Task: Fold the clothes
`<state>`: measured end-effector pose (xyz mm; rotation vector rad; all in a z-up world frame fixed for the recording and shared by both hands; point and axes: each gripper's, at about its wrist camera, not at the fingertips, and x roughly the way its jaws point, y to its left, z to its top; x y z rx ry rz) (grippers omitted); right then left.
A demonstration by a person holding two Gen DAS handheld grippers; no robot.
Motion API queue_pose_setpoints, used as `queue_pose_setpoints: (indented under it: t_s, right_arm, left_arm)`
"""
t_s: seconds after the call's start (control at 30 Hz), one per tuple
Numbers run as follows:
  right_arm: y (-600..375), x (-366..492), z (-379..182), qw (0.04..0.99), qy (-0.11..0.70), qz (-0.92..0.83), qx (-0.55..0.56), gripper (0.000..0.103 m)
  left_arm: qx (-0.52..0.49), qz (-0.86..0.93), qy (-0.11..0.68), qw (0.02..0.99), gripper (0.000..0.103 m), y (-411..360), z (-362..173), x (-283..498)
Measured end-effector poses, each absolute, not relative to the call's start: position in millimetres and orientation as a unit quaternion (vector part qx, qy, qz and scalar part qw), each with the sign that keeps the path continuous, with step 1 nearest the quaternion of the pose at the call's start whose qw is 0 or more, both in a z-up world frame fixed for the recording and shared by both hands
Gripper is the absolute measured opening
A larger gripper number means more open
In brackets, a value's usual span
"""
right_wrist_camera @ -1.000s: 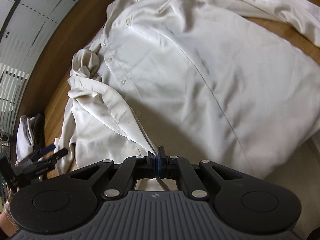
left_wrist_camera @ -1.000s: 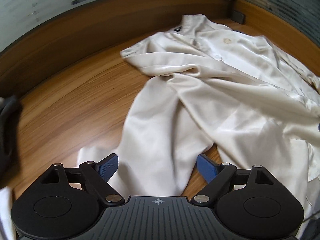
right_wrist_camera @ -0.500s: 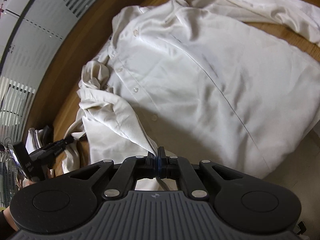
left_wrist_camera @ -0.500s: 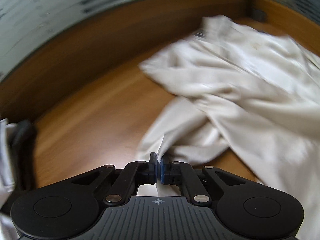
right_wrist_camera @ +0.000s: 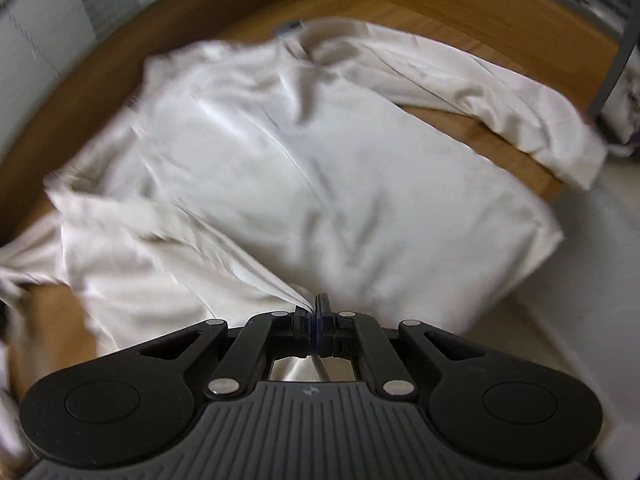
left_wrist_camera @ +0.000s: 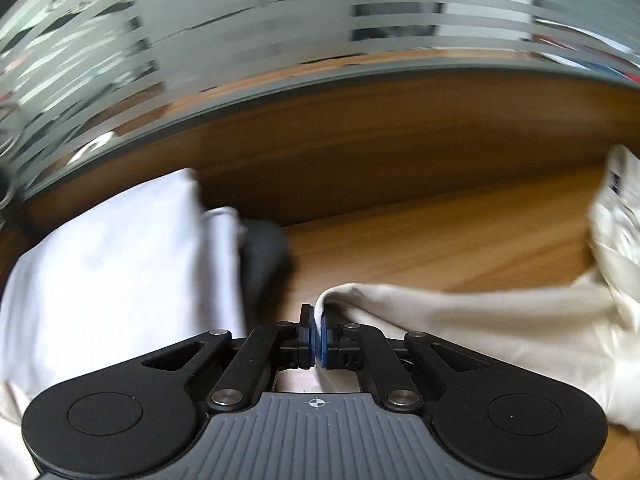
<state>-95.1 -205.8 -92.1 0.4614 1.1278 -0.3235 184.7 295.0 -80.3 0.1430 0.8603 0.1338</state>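
Observation:
A cream satin shirt lies spread on the wooden table, collar at the far side, one sleeve stretched out to the right. My right gripper is shut on the shirt's near hem edge, and the fabric fans away from its blue pads. In the left wrist view my left gripper is shut on the end of the other sleeve, which stretches right toward the rest of the shirt.
A folded white garment and a dark cloth lie at the left near my left gripper. A wooden rim and frosted striped glass close the far side. Pale floor shows past the table's right edge.
My left gripper shut on the sleeve end and swung left with it, bringing the white pile into view. The right gripper stayed shut on the hem and tilted a little.

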Motion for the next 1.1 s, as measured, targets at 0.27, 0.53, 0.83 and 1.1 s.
queue_pose_setpoints:
  t_s: [0.27,0.53,0.83,1.1]
  right_arm:
    - [-186.6,-86.7,-89.0,0.825,0.524,-0.138,0.162,0.034]
    - [-144.3,-26.1,-40.6,0.87,0.482,-0.044,0.098,0.039]
    - [-59.5,78.8,-35.5,0.869,0.478,0.104,0.069,0.039]
    - [3.7,161.1,-58.0,0.85,0.483,0.209,0.027,0.039]
  left_arm:
    - [0.06,0.052,0.417,0.906,0.043,306.3,-76.5,171.0]
    - [0.09,-0.01,0.395,0.914,0.058,291.8,-61.5,150.6]
    - [0.084,-0.112,0.419,0.897,0.062,266.1,-59.1,157.7]
    - [0.122,-0.178,0.423,0.88,0.07,240.1,-65.3,174.4]
